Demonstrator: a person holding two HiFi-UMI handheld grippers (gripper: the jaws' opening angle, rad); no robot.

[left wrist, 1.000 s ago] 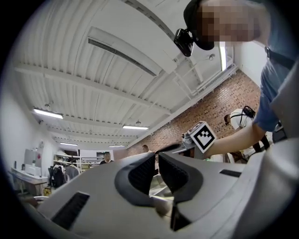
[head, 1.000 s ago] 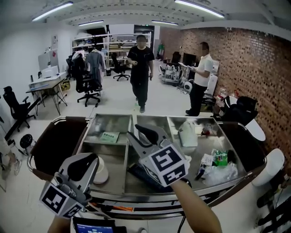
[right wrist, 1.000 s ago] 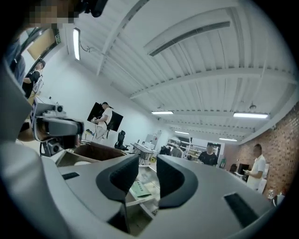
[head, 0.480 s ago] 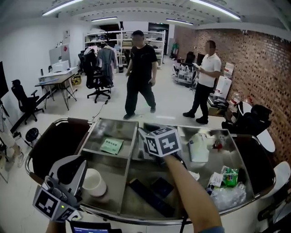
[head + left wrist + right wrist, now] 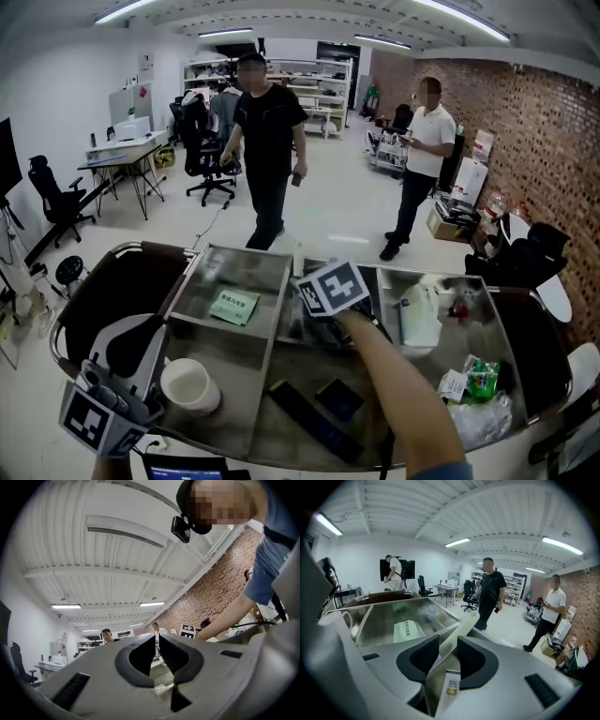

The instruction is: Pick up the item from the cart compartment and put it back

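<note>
My right gripper [image 5: 448, 638] reaches over the far end of the steel cart's [image 5: 274, 331] middle compartment. In the head view its marker cube [image 5: 333, 286] hides the jaws. A pale cream tube-like packet [image 5: 465, 624] with a printed label [image 5: 452, 682] runs between the right jaws, which are closed on it. Its tip points at the divider. A green packet [image 5: 406, 632] lies flat in the far left compartment. My left gripper [image 5: 155, 324] hovers low at the cart's near left corner. Its jaws [image 5: 156, 638] point up and nearly meet, with nothing between them.
A white cup [image 5: 190, 386] sits in the near left compartment. Black flat items [image 5: 314, 419] lie in the middle one. A white jug [image 5: 420, 320] and bagged goods [image 5: 478, 398] fill the right one. A person in black [image 5: 267, 131] and another in white [image 5: 424, 155] stand beyond the cart.
My right gripper has moved from the cart's near side out to the far end of the middle compartment. The person in black has walked closer. The left gripper has sunk slightly.
</note>
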